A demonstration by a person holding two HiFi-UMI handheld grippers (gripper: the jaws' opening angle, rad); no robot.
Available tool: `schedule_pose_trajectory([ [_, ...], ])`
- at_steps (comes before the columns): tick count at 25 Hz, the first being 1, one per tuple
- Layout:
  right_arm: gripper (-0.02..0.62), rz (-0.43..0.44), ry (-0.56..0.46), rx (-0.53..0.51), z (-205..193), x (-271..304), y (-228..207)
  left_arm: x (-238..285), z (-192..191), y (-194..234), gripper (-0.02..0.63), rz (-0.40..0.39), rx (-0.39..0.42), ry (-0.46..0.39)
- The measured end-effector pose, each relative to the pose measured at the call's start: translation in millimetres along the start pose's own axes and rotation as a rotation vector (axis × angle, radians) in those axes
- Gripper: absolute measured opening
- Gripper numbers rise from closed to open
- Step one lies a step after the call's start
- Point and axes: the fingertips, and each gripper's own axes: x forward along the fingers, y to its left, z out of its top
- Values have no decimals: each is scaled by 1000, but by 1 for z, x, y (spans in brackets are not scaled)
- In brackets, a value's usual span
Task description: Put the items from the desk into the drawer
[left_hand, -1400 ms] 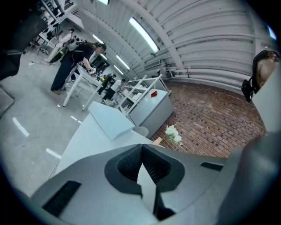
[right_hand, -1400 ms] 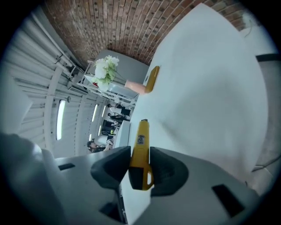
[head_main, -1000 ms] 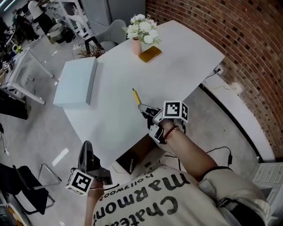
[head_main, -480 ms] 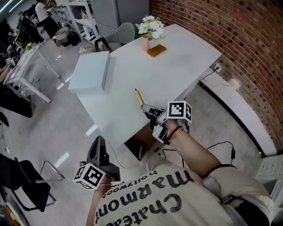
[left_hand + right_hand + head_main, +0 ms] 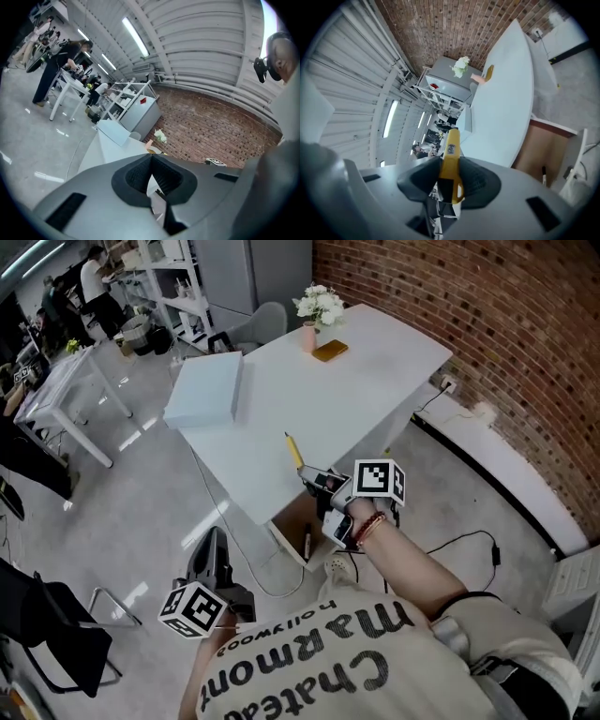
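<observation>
Firmly, the right gripper (image 5: 450, 174) clamps a yellow tool (image 5: 451, 146).

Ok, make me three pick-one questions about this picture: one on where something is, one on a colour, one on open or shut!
1. Where is the pink vase? A) on the floor B) at the desk's far end C) in someone's hand
2. What colour is the pen-shaped item in the right tool? A) green B) yellow C) purple
3. The drawer under the desk is: A) open B) shut C) upside down on the desk
Answers: 1 B, it stands beside a golden flat thing there. 2 B, it shows yellow in the tool's grip. 3 A, its brown inside shows, with a pen in it.
</observation>
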Motion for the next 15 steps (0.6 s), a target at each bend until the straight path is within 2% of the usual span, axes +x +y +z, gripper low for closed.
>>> schedule_pose_trajectory([
  [4,137,17,-26,-2,-32,-18,14,-24,8,-7,2,-44,38,-23],
  [8,137,-2,-32,16,-63,-38,15,-39,5,-18,2,-87,54,-8],
  [15,137,-65,-11,35,-99,-71,-3,-48,-32,-36,2,-132,26,68],
])
